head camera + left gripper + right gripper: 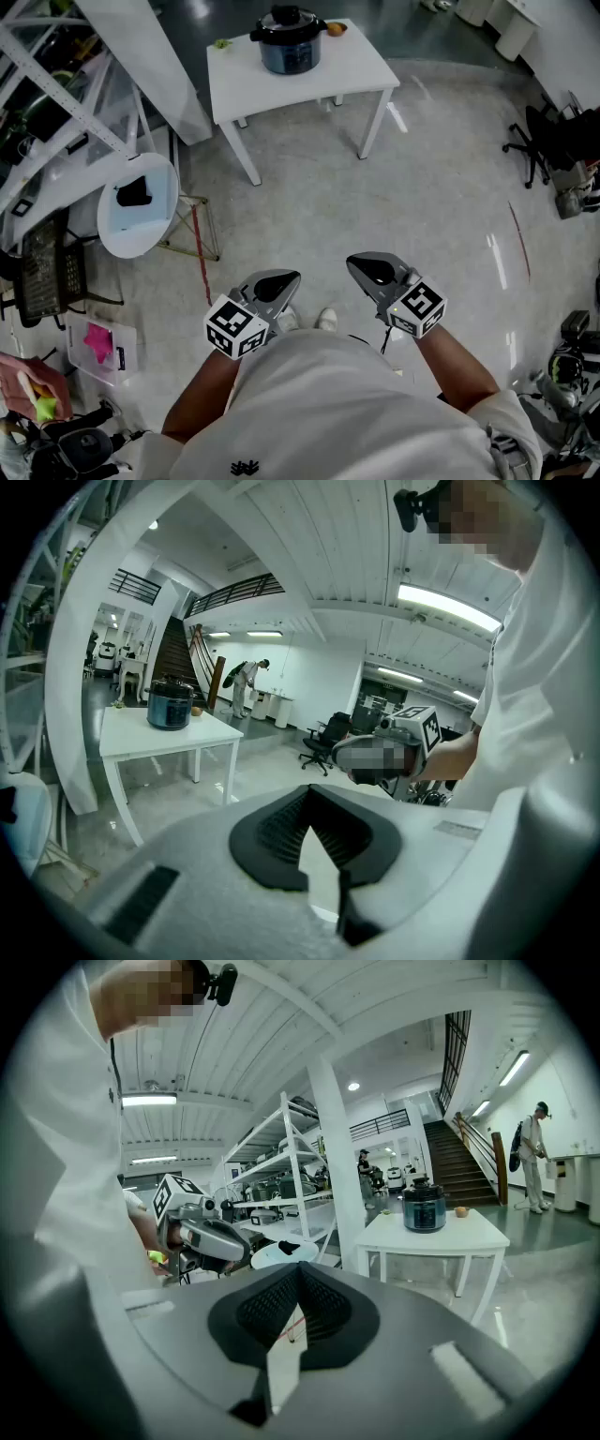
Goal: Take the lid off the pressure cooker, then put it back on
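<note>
Left tongs (281,278) and right tongs (368,262) clenched and empty, well apart from the desk (361,73).
Both tongs are held side by side close before the person's body (328,403), above the floor (394,202). Far ahead, the pressure cooker (291,52) stands near the far edge of the white desk, about its middle, with the lid (289,21) on top.

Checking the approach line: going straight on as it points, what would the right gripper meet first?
Probably the bare grey floor: the right gripper, shut, aims slightly down, left of the white table with the dark pressure cooker. Depth is unclear.
</note>
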Motion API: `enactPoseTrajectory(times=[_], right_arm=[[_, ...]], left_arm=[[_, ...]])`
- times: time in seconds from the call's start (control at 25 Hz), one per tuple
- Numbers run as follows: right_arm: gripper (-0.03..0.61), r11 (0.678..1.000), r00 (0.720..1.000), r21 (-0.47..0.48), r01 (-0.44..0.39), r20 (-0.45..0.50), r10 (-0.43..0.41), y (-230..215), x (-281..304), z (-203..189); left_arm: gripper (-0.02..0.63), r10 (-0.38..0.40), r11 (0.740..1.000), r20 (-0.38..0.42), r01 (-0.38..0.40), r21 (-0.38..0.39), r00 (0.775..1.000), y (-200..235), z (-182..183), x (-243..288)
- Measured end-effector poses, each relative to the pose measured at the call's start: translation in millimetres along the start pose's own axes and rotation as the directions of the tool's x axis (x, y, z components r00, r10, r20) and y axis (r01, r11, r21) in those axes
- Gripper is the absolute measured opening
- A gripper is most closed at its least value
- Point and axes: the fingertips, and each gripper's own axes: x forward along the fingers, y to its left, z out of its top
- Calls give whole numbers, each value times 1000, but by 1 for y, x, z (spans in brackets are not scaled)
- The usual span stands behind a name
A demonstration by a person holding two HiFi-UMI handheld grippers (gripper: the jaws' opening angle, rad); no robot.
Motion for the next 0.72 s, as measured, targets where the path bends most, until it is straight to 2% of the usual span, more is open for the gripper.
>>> enactPoseTrajectory(times=[0.4,0.56,0.64,0.72], right_arm=[[9,1000,1000,12,6,9,-6,-26,-22,-12],[12,999,999,41,-23,38,21,-33,-33,-13],[87,998,998,45,-40,48,37,-39,-38,-12],[119,998,998,37,-43,49,41,-49,-43,-11]], left_arm=[[6,13,1000,-2,-13,3,1000,-6,4,28],[6,11,1000,-7,-11,-8,1000,-11,3,38],[6,10,1000,-6,-10,-10,1000,-11,4,44],[6,4,1000,-3,-4,-13,1000,-12,7,50]])
